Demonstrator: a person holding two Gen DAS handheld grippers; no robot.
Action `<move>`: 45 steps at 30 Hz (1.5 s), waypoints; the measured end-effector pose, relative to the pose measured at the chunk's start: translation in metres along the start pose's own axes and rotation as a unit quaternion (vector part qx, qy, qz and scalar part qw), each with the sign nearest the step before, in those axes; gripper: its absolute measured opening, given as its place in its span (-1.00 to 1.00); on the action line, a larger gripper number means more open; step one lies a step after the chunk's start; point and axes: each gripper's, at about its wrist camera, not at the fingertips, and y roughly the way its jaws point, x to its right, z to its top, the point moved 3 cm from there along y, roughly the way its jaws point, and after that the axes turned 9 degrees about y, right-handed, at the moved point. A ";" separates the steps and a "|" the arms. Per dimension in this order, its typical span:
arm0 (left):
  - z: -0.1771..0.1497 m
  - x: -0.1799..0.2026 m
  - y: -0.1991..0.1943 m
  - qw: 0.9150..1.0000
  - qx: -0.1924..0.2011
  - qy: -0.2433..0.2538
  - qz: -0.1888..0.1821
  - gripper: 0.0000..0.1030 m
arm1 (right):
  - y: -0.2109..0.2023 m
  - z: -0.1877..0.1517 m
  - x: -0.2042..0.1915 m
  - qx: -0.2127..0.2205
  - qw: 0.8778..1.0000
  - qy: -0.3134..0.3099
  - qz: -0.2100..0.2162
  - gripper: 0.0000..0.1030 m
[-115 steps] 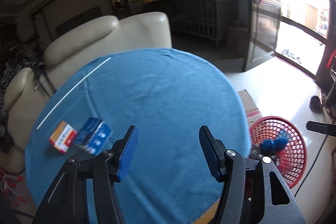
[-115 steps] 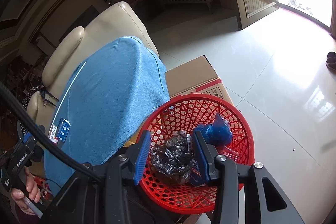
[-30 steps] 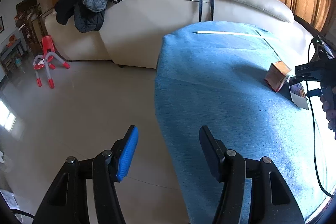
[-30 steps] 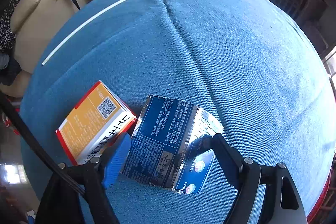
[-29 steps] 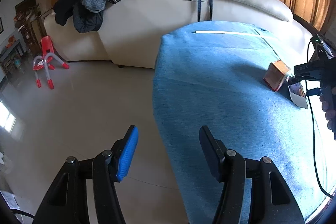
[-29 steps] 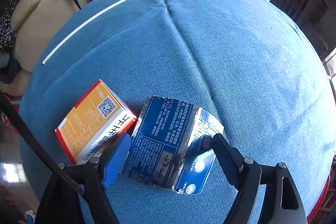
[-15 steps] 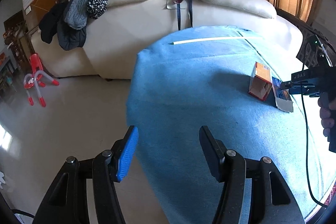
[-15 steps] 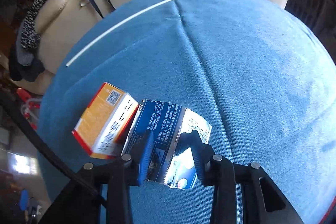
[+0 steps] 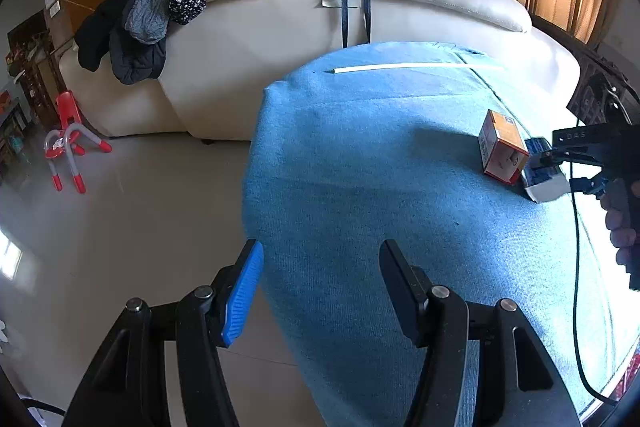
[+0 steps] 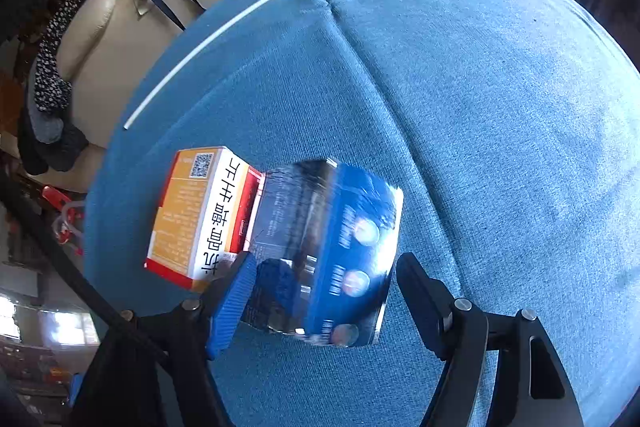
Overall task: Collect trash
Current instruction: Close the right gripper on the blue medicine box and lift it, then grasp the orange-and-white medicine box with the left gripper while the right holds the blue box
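A shiny blue carton (image 10: 332,251) lies on the blue-clothed table (image 10: 480,107), touching an orange-and-white box (image 10: 200,215) on its left. My right gripper (image 10: 326,263) straddles the carton and its jaws are opening; the right finger stands clear of the carton's edge, while the left pad (image 10: 232,303) is close against it. In the left wrist view the same box (image 9: 502,151) and carton (image 9: 544,179) sit at the far right, with the right gripper (image 9: 560,165) over them. My left gripper (image 9: 320,247) hangs open over the table's near-left edge, holding nothing.
A thin white stick (image 9: 416,67) lies across the far side of the table. A cream sofa (image 9: 260,27) draped with clothes (image 9: 160,7) stands behind. A small red chair (image 9: 68,143) is on the tiled floor at left. A person's hand (image 9: 618,223) holds the right gripper.
The right jaws squeezed in on the blue carton, then spread wide again; the carton has turned and the orange box tipped more upright. The left gripper drifted slightly, still open.
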 end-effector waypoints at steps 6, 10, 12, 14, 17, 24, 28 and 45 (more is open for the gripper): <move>-0.001 0.001 0.001 1.000 0.000 -0.004 -0.008 0.19 | 0.001 -0.006 -0.009 0.017 1.000 -0.016 -0.009 0.49; 0.003 0.002 0.002 1.000 0.002 -0.005 -0.012 0.19 | -0.005 -0.013 -0.009 0.027 0.999 -0.031 0.000 -0.17; 0.006 0.005 0.003 1.000 0.003 -0.006 -0.019 0.19 | -0.011 -0.017 -0.011 0.033 0.998 -0.047 -0.002 -0.22; 0.014 0.010 0.003 1.000 0.009 -0.004 -0.025 0.19 | -0.020 -0.022 -0.010 0.045 0.997 -0.058 -0.004 -0.22; 0.029 0.024 0.004 0.999 0.020 0.006 -0.036 0.28 | -0.034 -0.032 -0.004 0.056 0.996 -0.067 -0.003 -0.22; 0.087 0.082 0.020 0.994 0.037 0.044 -0.089 0.41 | -0.071 -0.057 0.028 0.076 0.992 -0.095 -0.018 -0.22; 0.117 0.118 0.036 0.993 0.036 0.063 -0.097 0.45 | -0.089 -0.074 0.052 0.088 0.990 -0.110 -0.030 -0.22; 0.135 0.195 0.113 0.987 -0.035 0.138 -0.071 0.45 | -0.101 -0.098 0.122 0.090 0.991 -0.101 -0.017 -0.22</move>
